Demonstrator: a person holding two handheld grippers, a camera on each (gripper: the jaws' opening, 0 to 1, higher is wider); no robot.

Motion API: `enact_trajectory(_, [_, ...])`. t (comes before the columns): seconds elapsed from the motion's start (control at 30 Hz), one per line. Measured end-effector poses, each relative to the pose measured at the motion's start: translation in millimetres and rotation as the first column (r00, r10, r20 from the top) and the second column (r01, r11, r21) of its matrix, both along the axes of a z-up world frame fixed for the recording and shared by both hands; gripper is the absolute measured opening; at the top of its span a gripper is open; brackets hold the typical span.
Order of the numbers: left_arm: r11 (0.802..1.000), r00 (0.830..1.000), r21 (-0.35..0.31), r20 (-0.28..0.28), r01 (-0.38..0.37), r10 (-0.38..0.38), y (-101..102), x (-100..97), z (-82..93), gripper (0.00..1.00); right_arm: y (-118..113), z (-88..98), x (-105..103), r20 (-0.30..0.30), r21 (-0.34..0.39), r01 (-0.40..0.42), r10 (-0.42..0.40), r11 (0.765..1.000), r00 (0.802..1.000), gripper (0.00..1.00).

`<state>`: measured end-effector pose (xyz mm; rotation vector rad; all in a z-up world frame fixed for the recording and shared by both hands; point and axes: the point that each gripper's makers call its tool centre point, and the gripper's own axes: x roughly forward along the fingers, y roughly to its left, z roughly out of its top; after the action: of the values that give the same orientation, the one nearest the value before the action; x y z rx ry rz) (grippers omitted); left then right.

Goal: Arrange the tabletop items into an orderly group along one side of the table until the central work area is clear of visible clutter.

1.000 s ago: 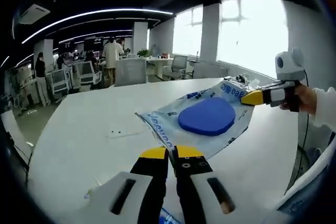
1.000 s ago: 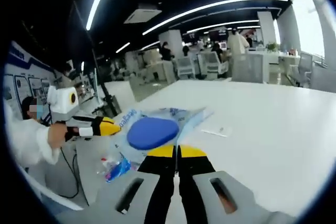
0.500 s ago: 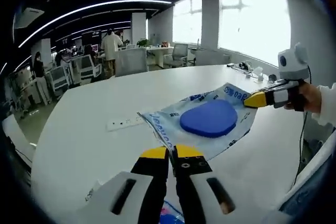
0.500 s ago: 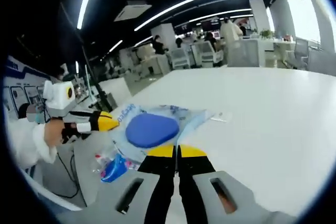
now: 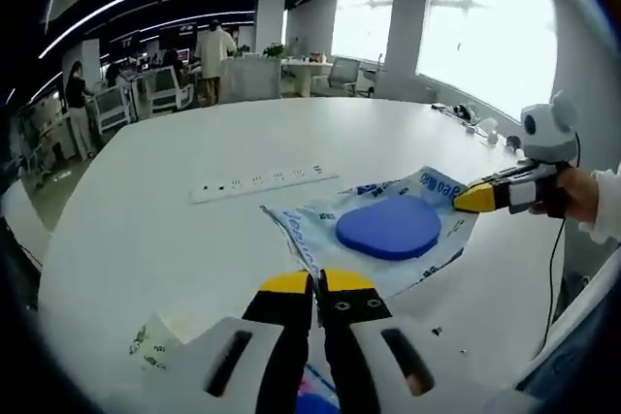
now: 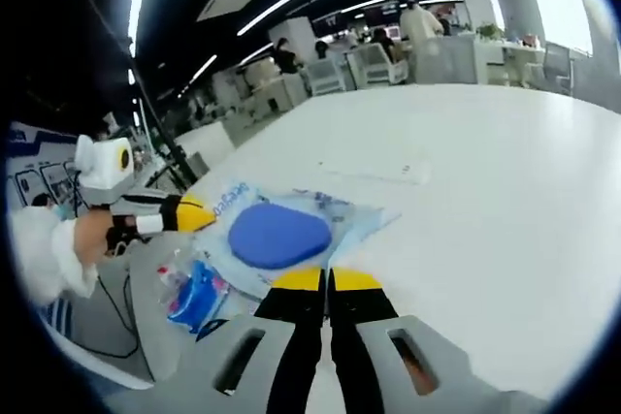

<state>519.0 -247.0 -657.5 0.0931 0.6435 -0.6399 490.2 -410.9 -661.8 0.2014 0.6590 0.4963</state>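
Observation:
A clear plastic bag [image 5: 388,239] with blue print carries a blue oval pad [image 5: 388,227] and is stretched just above the white table [image 5: 146,239]. My left gripper [image 5: 318,284] is shut on the bag's near edge. At the right of the left gripper view, my right gripper [image 5: 464,200] pinches the opposite end. In the right gripper view the same bag [image 6: 291,230] and pad [image 6: 278,235] lie ahead, with the right gripper [image 6: 327,279] shut on its edge and the left gripper [image 6: 199,213] clamped on the far end.
A white power strip [image 5: 257,181] lies across the table beyond the bag. A small blue packet [image 6: 194,293] and a crumpled wrapper [image 5: 150,341] sit near the table edge. Office chairs and people stand far behind.
Both views have tipped down toward the table and the bag hangs lower over it. The power strip and the blue packet have come into fuller view. Both grips are unchanged.

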Motion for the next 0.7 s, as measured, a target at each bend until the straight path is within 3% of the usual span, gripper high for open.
enact_trajectory(0.47, [1.000, 0.994, 0.023, -0.104, -0.012, 0.015, -0.5, 3.1, -51.4, 0.00, -0.7, -53.7, 2.2, -0.109, -0.002, 0.024, -0.024, 1.000, 0.994, 0.00])
enact_trajectory(0.7, [0.999, 0.990, 0.035, -0.137, -0.025, 0.030, 0.9, 3.6, -66.5, 0.00, 2.4, -72.2, -5.3, -0.152, -0.008, 0.014, -0.015, 1.000, 0.988, 0.00])
